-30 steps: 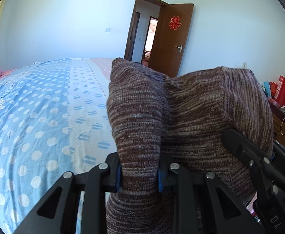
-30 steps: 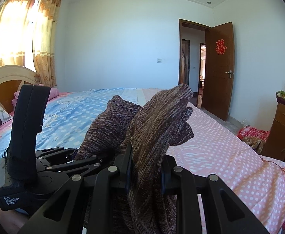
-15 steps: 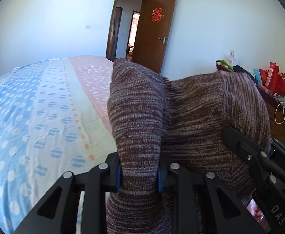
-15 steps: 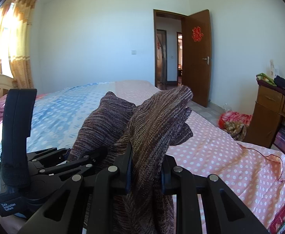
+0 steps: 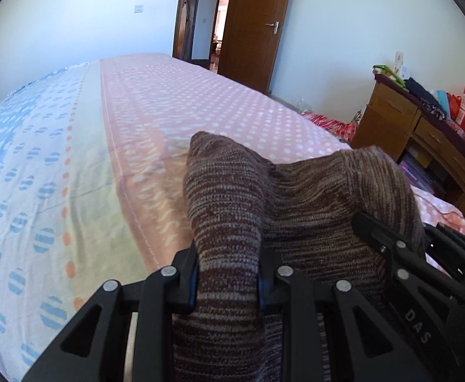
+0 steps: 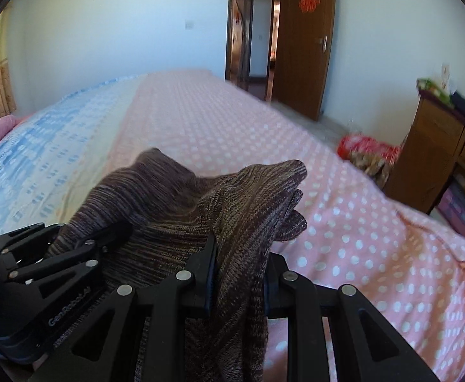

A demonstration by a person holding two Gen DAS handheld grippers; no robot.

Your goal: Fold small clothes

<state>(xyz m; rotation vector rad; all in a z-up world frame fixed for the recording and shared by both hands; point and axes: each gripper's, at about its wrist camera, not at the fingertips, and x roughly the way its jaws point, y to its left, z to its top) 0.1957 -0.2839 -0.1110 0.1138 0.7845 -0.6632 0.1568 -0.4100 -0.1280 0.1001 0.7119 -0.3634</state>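
Observation:
A brown striped knit garment hangs bunched between both grippers above the bed. My left gripper is shut on one thick fold of it, the cloth filling the gap between the blue pads. My right gripper is shut on another fold of the knit garment, which spills forward over its fingers. Each gripper shows in the other's view: the right one at the lower right of the left wrist view, the left one at the lower left of the right wrist view. The garment's lower part is hidden below the frames.
The bed runs ahead, its sheet pink with white dots on the right and blue dotted on the left. A wooden cabinet with red bags stands right of the bed. A brown door stands ajar at the far wall.
Both grippers, still holding the garment, have swung right and tipped downward. The pink part of the bed now fills the views, and the curtains and headboard have left the right wrist view.

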